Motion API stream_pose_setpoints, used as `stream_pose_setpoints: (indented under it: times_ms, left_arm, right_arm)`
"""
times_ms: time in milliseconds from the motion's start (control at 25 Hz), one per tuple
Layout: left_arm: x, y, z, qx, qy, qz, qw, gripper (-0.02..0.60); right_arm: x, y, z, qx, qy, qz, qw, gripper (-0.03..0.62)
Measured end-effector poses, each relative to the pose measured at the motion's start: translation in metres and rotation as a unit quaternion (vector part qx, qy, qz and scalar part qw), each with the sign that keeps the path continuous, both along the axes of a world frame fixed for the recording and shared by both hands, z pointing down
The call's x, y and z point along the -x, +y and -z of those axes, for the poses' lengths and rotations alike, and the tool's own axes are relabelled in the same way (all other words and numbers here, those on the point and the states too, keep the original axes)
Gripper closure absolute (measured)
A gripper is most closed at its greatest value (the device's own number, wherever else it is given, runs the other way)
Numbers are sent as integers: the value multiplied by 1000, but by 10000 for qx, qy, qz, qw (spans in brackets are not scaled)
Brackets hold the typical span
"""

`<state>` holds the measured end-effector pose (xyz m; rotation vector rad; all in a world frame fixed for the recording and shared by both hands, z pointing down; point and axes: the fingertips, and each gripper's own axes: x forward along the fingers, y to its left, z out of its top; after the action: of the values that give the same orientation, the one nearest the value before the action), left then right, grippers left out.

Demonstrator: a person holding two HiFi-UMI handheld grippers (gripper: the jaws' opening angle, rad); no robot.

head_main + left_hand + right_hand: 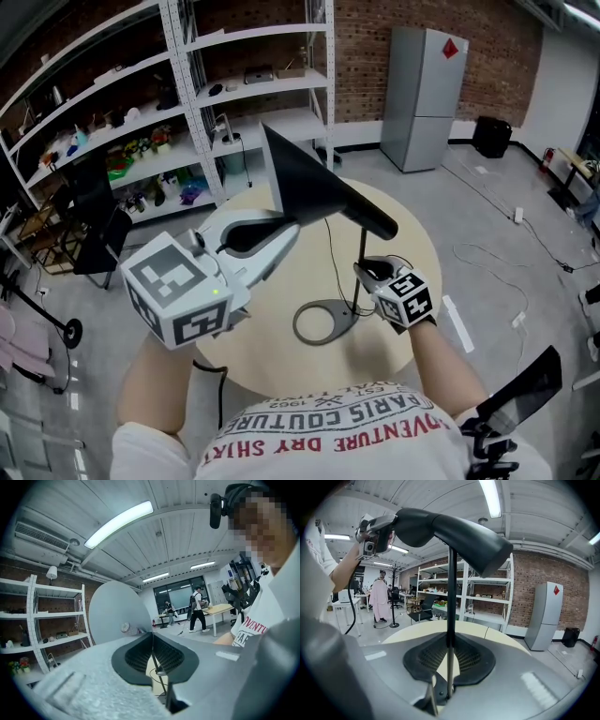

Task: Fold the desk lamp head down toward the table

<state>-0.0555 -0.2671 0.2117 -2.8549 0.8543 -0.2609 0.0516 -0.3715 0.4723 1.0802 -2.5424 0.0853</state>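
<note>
My left gripper (pixel 279 236) is clamped on the rim of the wide black lamp head (pixel 314 183), and my right gripper (pixel 370 272) pinches the thin black stem (pixel 363 242). Risk: the shallow rim hold slips as I push down, or the grey ring base (pixel 300 323) tips. The head sits raised over the round beige table (pixel 412 244).

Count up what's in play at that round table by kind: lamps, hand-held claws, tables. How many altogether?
desk lamp: 1
claws: 2 (left claw, right claw)
round table: 1
total: 4
</note>
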Motion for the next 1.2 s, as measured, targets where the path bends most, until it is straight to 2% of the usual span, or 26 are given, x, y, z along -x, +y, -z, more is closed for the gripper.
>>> stream_pose_setpoints:
  times_ms: [280,1200]
  left_arm:
    - [4,-1,-3,82,-43,116,9999,575]
    - [12,-8,-27,187,168,341,9991,578]
  right_arm:
    - [0,-2,4,-16,-29,-15,10000,546]
    - [-6,-11,11,-53,-103,-100,9999,548]
